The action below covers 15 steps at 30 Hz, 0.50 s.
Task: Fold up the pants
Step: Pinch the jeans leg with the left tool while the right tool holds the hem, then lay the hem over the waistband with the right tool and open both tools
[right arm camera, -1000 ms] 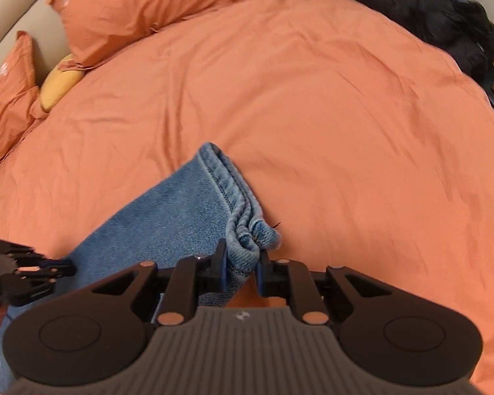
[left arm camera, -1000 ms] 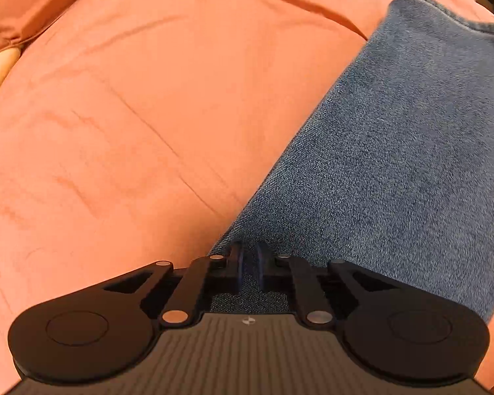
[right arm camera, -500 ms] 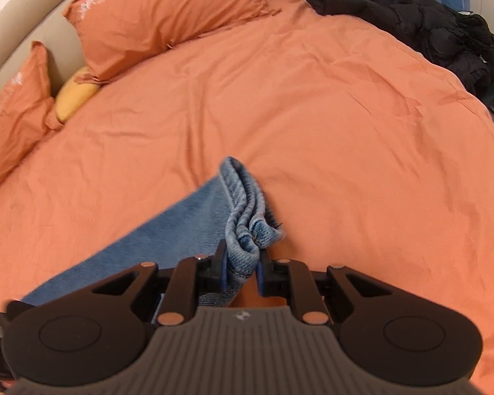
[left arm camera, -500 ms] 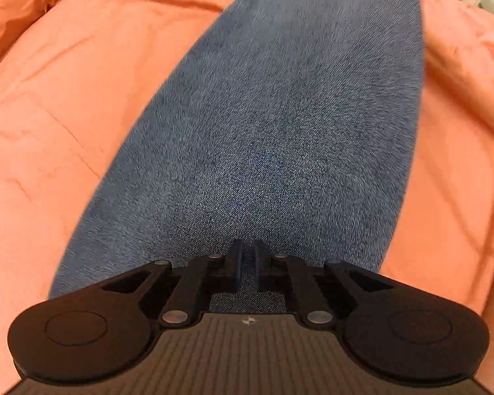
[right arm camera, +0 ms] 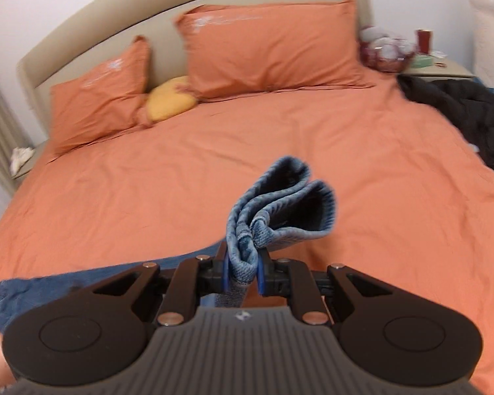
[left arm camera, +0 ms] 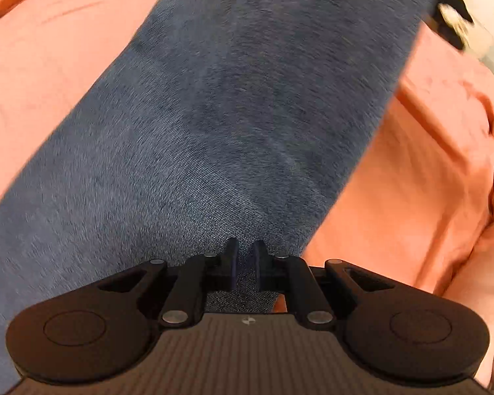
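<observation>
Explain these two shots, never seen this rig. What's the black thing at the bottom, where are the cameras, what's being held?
There is no robot arm here. A person holds a two-finger tool in each hand, and each tool carries a fisheye camera looking forward along its fingers, so the black shape at the bottom of each picture is the tool itself.

In the left wrist view, the left gripper points steeply down, its jaws shut on the denim of the jeans, which stretch away over the orange duvet.

In the right wrist view, the right gripper is clamped on the bunched leg hems and holds them above the bed. Beyond are two orange pillows, a yellow cushion and a black jacket.
</observation>
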Available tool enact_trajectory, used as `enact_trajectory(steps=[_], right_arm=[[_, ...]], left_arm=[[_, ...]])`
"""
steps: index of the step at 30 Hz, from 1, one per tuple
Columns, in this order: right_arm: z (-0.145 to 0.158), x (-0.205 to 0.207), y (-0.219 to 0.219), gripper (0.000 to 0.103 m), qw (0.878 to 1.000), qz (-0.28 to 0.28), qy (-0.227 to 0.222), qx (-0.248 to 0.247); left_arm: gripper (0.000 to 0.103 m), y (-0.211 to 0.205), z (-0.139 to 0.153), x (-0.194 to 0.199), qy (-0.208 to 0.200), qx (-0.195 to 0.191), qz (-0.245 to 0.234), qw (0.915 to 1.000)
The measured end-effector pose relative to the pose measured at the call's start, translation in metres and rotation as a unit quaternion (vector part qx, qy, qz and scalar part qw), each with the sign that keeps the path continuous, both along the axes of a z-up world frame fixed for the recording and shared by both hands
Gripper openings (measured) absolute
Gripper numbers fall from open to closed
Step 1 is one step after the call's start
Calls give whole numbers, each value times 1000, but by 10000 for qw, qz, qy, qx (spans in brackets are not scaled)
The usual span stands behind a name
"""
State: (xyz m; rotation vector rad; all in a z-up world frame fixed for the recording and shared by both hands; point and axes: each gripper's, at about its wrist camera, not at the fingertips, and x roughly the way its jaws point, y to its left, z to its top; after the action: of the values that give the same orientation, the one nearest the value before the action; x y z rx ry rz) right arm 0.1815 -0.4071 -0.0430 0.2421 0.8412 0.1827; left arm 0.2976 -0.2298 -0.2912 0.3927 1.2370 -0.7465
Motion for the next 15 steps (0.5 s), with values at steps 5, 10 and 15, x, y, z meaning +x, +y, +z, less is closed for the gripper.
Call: enact_trajectory(steps=[5,10,15], right_arm=[[21,-21,45,11,9981,458,-284,-305],[24,-36,102,12,9946,917,-370,-306],[4,-44,168,12,9888,1437,-273,-281]], left_arm=[[11,42,33,-5,-129,-200,67,9997],[11,108,82,-22,-662,-10,622,9959],[16,165,105,-50,-874,-60,1742,9808]])
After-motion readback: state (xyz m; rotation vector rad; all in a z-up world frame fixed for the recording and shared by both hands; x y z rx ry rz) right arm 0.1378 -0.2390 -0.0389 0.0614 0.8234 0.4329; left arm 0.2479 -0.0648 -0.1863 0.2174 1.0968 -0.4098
